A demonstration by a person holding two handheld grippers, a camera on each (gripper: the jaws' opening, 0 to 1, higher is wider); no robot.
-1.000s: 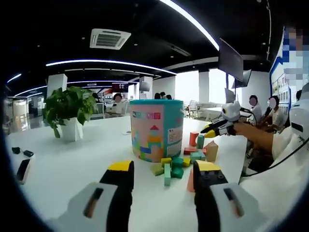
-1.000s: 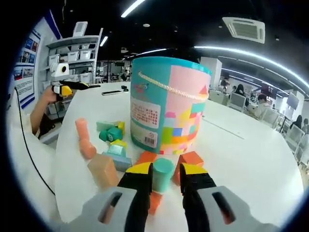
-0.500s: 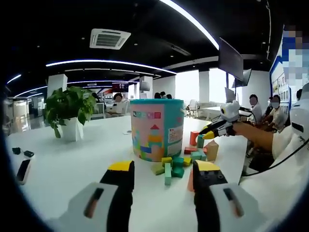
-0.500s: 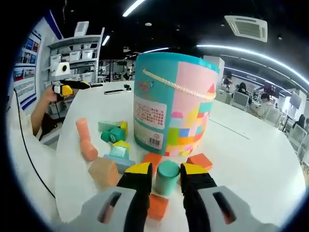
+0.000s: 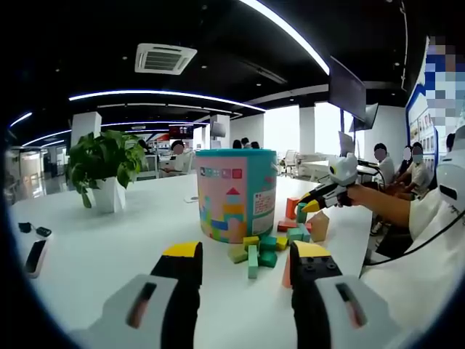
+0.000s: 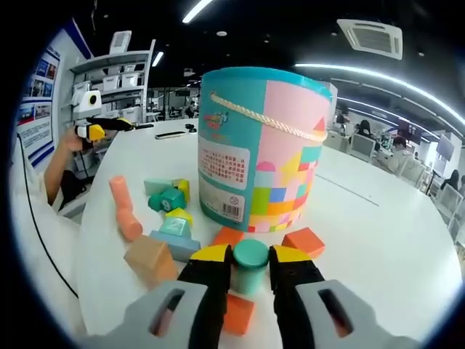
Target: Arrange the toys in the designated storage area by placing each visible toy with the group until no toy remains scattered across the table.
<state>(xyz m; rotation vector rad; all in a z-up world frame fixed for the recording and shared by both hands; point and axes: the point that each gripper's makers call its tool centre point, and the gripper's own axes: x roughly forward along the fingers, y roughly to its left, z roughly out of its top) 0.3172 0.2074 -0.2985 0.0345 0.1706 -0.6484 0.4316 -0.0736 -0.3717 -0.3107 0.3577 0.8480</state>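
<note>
Office stuff sitting around in the background

A potted plant (image 5: 104, 169) is standing on the white table (image 5: 94, 251), with a couple of small dark gadgets (image 5: 33, 243) lying near its edge. People (image 5: 396, 164) are sitting further back, and an air vent (image 5: 165, 57) is hanging overhead by long ceiling lights (image 5: 156, 94).

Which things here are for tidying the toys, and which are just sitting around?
For the job: right gripper shut on the teal cylinder; toy bucket; loose wooden blocks; left gripper, open.

Just lying about: potted plant; dark gadgets at the table's edge.
</note>
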